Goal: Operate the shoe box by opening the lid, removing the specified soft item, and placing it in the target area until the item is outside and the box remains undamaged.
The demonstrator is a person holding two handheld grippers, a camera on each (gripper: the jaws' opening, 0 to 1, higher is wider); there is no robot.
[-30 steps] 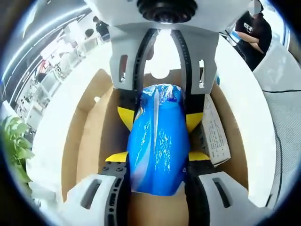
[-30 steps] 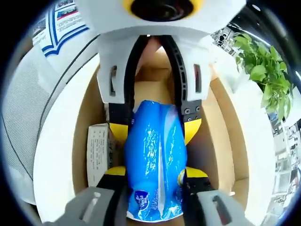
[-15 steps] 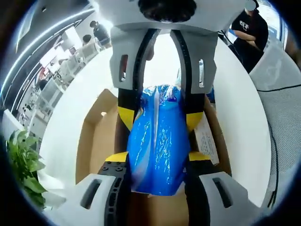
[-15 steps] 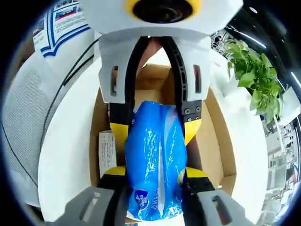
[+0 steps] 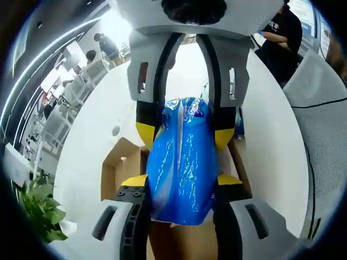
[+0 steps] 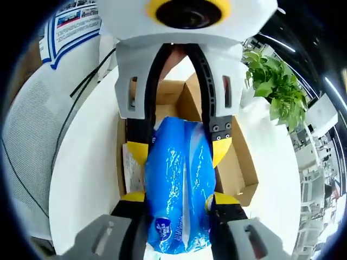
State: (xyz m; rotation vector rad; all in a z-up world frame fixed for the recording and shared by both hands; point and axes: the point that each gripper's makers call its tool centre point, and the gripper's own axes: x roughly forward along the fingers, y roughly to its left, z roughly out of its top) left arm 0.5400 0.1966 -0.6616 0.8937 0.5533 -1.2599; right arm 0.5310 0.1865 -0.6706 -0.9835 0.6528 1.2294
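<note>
1. Above the open shoe box (image 6: pixel 238 162), both claws clamp one blue plastic pack (image 5: pixel 181 162): left claw (image 5: pixel 181 181) on one end, right claw (image 6: pixel 179 187) on the other.
2. The pack hangs clear over the box, which rests on the white bench (image 5: pixel 271 146).
3. Step in hand: carrying out.
4. Next: shift sideways and lower it onto bare bench, avoiding the cardboard walls.
</note>
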